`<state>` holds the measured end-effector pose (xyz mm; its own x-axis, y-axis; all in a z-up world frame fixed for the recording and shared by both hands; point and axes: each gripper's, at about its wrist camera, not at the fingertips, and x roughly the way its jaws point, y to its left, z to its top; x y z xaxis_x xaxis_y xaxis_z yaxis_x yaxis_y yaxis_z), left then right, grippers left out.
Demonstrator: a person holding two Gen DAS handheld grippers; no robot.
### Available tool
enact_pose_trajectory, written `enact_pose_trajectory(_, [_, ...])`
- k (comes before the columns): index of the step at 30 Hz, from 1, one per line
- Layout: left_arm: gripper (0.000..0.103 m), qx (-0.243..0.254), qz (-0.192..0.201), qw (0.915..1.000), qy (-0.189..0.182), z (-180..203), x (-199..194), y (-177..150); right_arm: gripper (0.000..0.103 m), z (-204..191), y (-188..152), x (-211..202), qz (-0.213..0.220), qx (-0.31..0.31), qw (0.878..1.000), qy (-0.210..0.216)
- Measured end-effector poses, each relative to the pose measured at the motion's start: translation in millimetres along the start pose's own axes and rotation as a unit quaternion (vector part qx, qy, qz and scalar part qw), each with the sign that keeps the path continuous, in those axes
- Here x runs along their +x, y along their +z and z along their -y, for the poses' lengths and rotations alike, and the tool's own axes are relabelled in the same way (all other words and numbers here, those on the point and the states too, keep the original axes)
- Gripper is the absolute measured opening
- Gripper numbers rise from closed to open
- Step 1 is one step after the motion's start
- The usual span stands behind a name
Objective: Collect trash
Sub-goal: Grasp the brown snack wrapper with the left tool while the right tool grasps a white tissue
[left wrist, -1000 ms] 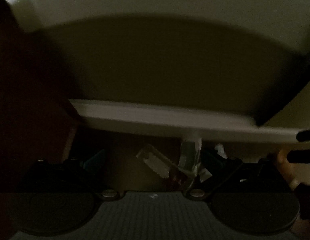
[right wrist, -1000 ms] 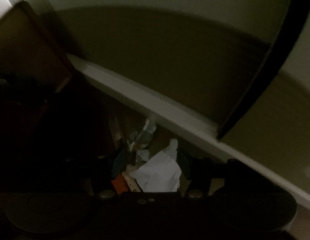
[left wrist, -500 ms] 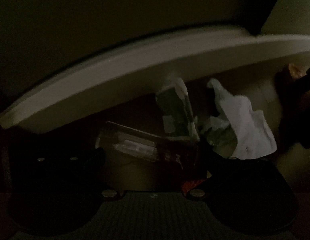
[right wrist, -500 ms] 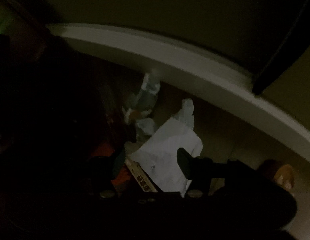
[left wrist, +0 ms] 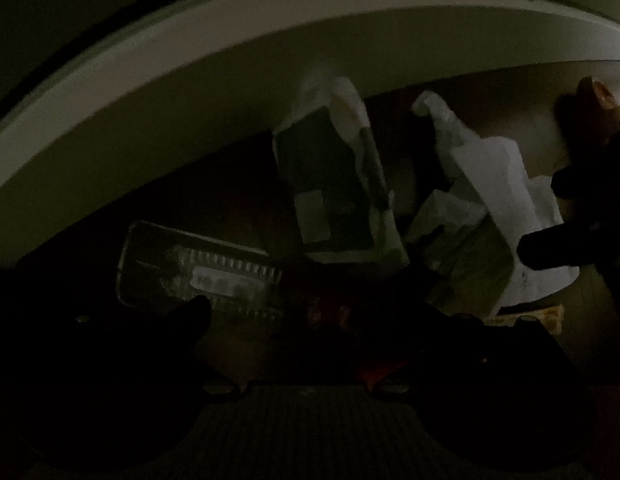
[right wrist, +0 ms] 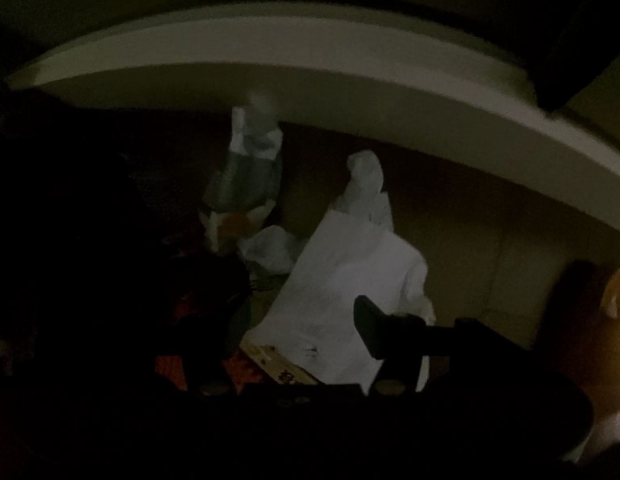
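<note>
**Both grippers over litter at the baseboard**

The scene is very dark. Trash lies on a brown floor [left wrist: 238, 200] just in front of a white baseboard [left wrist: 230, 40], which serves as the landmark here.

The white paper [right wrist: 350, 280], crumpled with a twisted tip pointing at the baseboard, lies near it. The right gripper [right wrist: 298, 320] points down with jaws wide, one finger on each side of the paper's near edge; whether the pads touch it cannot be told. A green-and-white wrapper [left wrist: 334, 184] lies beside the paper, its far end closest to the baseboard. A clear packet [left wrist: 190, 268] lies farther from the baseboard, beyond the wrapper from the paper.

The left gripper [left wrist: 310, 320] hangs over the packet and a reddish scrap [left wrist: 374, 372]. Its jaws look spread, gripping nothing.
</note>
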<state>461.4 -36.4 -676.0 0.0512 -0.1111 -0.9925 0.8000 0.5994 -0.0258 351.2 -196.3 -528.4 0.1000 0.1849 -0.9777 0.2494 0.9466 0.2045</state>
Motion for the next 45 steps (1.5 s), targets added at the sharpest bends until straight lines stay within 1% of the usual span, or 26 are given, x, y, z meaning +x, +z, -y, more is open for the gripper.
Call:
enact_pose_trajectory(1, [0.101, -0.003, -0.002, 1.0, -0.008, -0.8, 2.0, 0.4, 0.056, -1.9, 0.4, 2.8, -0.003, 0.0, 1.0, -0.002])
enact_pose_trajectory(3, [0.1, 0.0, -0.002, 1.0, -0.007, 0.1, 5.4, 2.5, 0.056, -5.0, -0.4, 6.8, -0.009, 0.002, 1.0, -0.002])
enact_pose_trajectory(5, [0.086, 0.004, -0.008, 0.9999, -0.011, 0.2, 8.7, 4.3, 0.056, -6.0, -1.6, 9.2, -0.013, 0.007, 1.0, 0.004])
enact_pose_trajectory(6, [0.085, 0.002, -0.01, 0.9998, -0.017, -1.6, 8.8, 5.4, 0.056, -5.6, -2.3, 9.6, -0.015, 0.009, 1.0, 0.008])
enact_pose_trajectory(8, [0.085, -0.006, -0.009, 0.9995, -0.029, -7.4, 7.8, 5.6, 0.056, -5.4, -3.4, 9.1, -0.015, 0.006, 1.0, 0.01])
enact_pose_trajectory(10, [0.085, 0.002, -0.015, 0.9996, -0.024, -10.7, 10.9, 4.1, 0.056, -4.3, -4.7, 10.0, -0.016, 0.003, 1.0, 0.009])
enact_pose_trajectory(14, [0.085, 0.016, -0.03, 0.999, -0.029, -10.0, 18.5, 3.9, 0.056, -0.5, -5.5, 13.9, -0.021, 0.017, 1.0, 0.009])
enact_pose_trajectory(18, [0.085, 0.013, -0.039, 0.9987, -0.032, -6.5, 27.6, 8.3, 0.056, 0.2, -5.3, 17.1, -0.023, 0.023, 0.999, 0.008])
enact_pose_trajectory(23, [0.084, 0.002, -0.05, 0.9983, -0.029, -6.1, 38.1, 14.4, 0.055, -1.9, -3.2, 24.1, -0.029, 0.024, 0.999, -0.007])
enact_pose_trajectory(24, [0.082, -0.002, -0.053, 0.9982, -0.028, -7.6, 39.7, 15.0, 0.055, -2.2, -2.6, 25.2, -0.03, 0.024, 0.999, -0.008])
enact_pose_trajectory(25, [0.071, -0.006, -0.056, 0.9979, -0.031, -8.7, 41.7, 15.5, 0.055, -2.2, -2.0, 26.4, -0.031, 0.026, 0.999, -0.008])
enact_pose_trajectory(26, [0.065, -0.009, -0.06, 0.9976, -0.032, -9.0, 44.2, 16.6, 0.054, -2.2, -1.6, 26.9, -0.031, 0.026, 0.999, -0.008])
enact_pose_trajectory(27, [0.063, -0.007, -0.055, 0.9982, -0.024, -8.6, 44.3, 17.2, 0.052, -2.1, -1.2, 26.7, -0.029, 0.026, 0.999, -0.01])
enact_pose_trajectory(29, [0.059, -0.011, -0.052, 0.9984, -0.02, -9.2, 44.5, 17.9, 0.037, -1.1, -3.7, 27.9, -0.029, 0.025, 0.999, -0.012])
enact_pose_trajectory(30, [0.056, -0.016, -0.049, 0.9985, -0.02, -10.6, 43.9, 18.6, 0.033, -0.5, -3.9, 28.5, -0.033, 0.027, 0.999, -0.012])
enact_pose_trajectory(32, [0.043, -0.033, -0.045, 0.9982, -0.021, -14.9, 43.0, 19.1, 0.018, 1.3, -4.5, 28.7, -0.036, 0.031, 0.999, -0.014])
enact_pose_trajectory(35, [0.039, -0.059, -0.042, 0.997, -0.025, -24.2, 42.3, 16.8, 0.011, 4.8, -5.5, 25.7, -0.034, 0.032, 0.999, -0.016])
enact_pose_trajectory(38, [0.038, -0.072, -0.036, 0.9965, -0.019, -27.1, 39.6, 13.8, 0.007, 6.1, -7.9, 20.1, -0.027, 0.029, 0.999, -0.02])
enact_pose_trajectory(45, [0.038, -0.11, -0.019, 0.9935, -0.024, -30.9, 24.5, 3.2, 0.005, 12.7, -19.5, -5.8, -0.009, 0.023, 0.999, -0.023])
